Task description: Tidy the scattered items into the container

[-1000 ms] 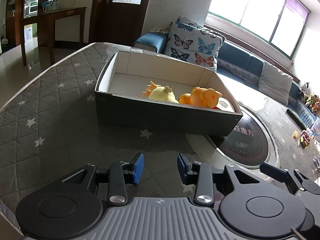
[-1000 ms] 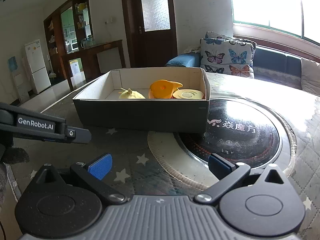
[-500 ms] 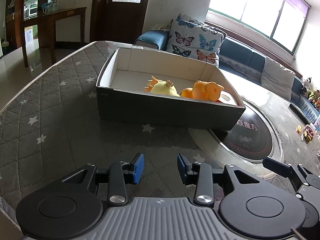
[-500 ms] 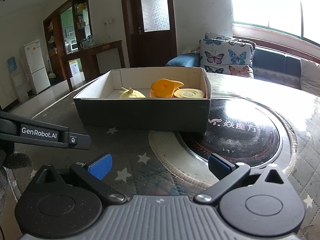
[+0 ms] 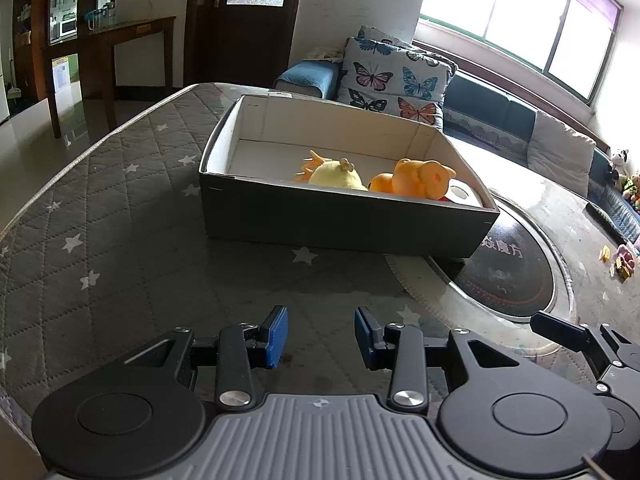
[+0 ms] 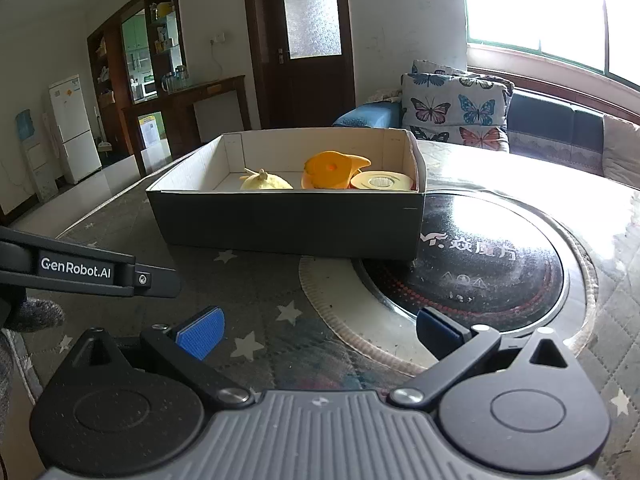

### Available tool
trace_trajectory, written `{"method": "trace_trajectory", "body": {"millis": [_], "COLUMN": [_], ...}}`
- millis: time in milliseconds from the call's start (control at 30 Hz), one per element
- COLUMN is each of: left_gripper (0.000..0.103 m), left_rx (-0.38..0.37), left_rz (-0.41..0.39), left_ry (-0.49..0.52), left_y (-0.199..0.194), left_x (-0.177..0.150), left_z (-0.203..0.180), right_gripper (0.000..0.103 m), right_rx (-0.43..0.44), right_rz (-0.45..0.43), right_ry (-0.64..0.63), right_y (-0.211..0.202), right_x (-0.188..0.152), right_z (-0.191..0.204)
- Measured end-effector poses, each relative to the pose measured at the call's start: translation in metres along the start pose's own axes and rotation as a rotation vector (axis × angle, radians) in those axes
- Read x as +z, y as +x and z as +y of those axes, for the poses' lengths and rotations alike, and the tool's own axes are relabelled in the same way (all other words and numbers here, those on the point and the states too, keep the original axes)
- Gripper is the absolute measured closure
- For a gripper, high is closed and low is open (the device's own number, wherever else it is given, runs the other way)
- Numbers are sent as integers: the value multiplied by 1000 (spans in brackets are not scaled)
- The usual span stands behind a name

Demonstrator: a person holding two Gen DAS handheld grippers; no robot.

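Left tool: nearest the camera, in front of the box, blue pads set a moderate gap apart, nothing between them, hanging over the quilted worktop.
Right tool: also in front of the box, spread wide and empty, above the edge of the round black plate set into the worktop.
Box: the landmark; dark outside, pale inside, its right front corner resting over the rim of the black plate.
Yellow toy: inside the box, near the front wall, about the middle.
Orange toy: inside the box, just right of the yellow toy, touching or nearly so.
White round lid: inside the box at its right end, beside the orange toy.
Small bits: well to the right of the box on the worktop, too small to name; they may be leftovers to gather.
Progress: judged nearly done, since no loose item lies near the front of the box.
Risk, reach: going for the far-right bits, a tool could knock the box corner and slide it, as it sits partly on the smooth plate.
Risk, grip: the bits look tiny; wide pads may pinch cloth instead or flick them off the edge.
Risk, tools: they sit close side by side and could clash if both move right.
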State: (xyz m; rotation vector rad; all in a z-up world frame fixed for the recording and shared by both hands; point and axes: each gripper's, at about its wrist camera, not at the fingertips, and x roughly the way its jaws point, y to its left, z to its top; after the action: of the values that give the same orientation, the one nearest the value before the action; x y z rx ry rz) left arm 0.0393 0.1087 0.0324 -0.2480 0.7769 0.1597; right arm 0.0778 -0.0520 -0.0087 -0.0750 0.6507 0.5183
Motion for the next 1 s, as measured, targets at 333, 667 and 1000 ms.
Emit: {"method": "trace_trajectory", "body": {"millis": [333, 667, 1000], "left_gripper": [64, 64, 64], "left_rx": [18, 31, 41], "left_rz": [-7, -8, -10], "left_ry": [20, 28, 48], "left_y": [2, 7, 13], "left_x": [3, 7, 13], "left_z": [-1, 1, -1], "right_gripper": [0, 0, 0], "right_rx": [7, 3, -10], "right_rz": [-5, -3, 4], "right_ry": [0, -10, -14], "right_y": [2, 8, 17], "right_x": [1, 6, 10], "right_z": [0, 0, 0]}}
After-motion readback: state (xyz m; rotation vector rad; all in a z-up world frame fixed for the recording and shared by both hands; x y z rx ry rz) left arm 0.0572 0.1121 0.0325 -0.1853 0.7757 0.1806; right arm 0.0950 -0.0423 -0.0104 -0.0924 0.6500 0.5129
